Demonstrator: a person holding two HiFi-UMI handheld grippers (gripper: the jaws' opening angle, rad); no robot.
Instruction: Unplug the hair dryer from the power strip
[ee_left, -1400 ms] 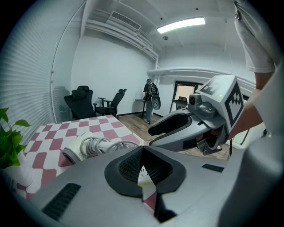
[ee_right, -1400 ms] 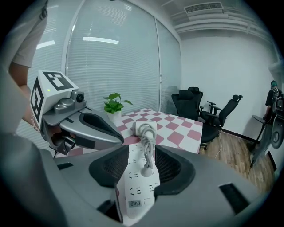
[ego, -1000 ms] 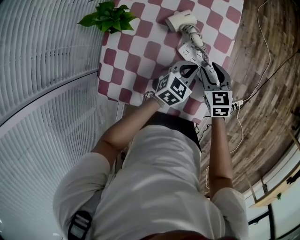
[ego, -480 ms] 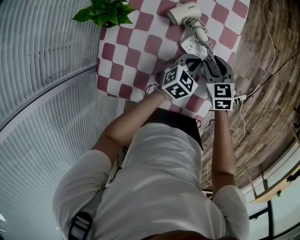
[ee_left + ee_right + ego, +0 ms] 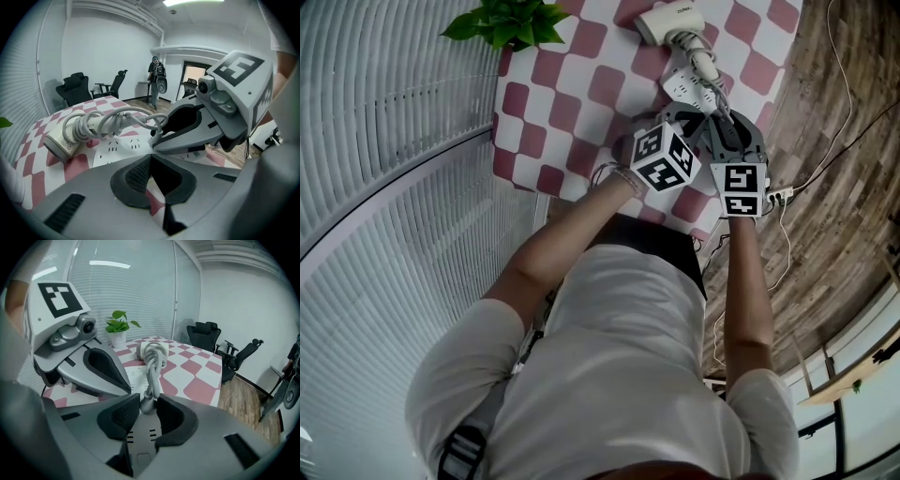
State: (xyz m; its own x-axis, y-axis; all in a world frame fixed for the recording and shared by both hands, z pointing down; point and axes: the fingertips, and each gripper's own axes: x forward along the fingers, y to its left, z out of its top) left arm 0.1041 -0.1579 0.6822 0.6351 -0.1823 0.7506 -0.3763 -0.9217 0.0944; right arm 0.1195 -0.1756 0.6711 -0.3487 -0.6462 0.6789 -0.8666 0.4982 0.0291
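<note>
Seen from above, a person leans over a table [image 5: 553, 112] w/ a red-and-white checked cloth, holding a two-jaw gripper in each hand. A white hair dryer [image 5: 668, 21] lies at the table's far end, its cord [image 5: 151, 369] wound round the handle. The white power strip [image 5: 686, 86] lies just nearer the person, right beside the dryer handle. Both grippers meet side by side over the strip's near end.

R gripper [image 5: 143, 409]: the jaws have just been closing & now clamp the grey plug [image 5: 144, 404] between their dark pads. The plug sits in the strip, w/ the cord running from it toward the dryer. Socket slots show on the strip below the jaws.

L gripper [image 5: 151, 158]: jaw tips are together w/ nothing between them. They point down at the strip's near edge, just beside the R gripper. Can't tell if they touch the strip.

A potted plant [image 5: 502, 21] sits at a table corner, well apart from the dryer. Office chairs [image 5: 206, 336] stand in the bg on a wooden floor [image 5: 825, 187].
</note>
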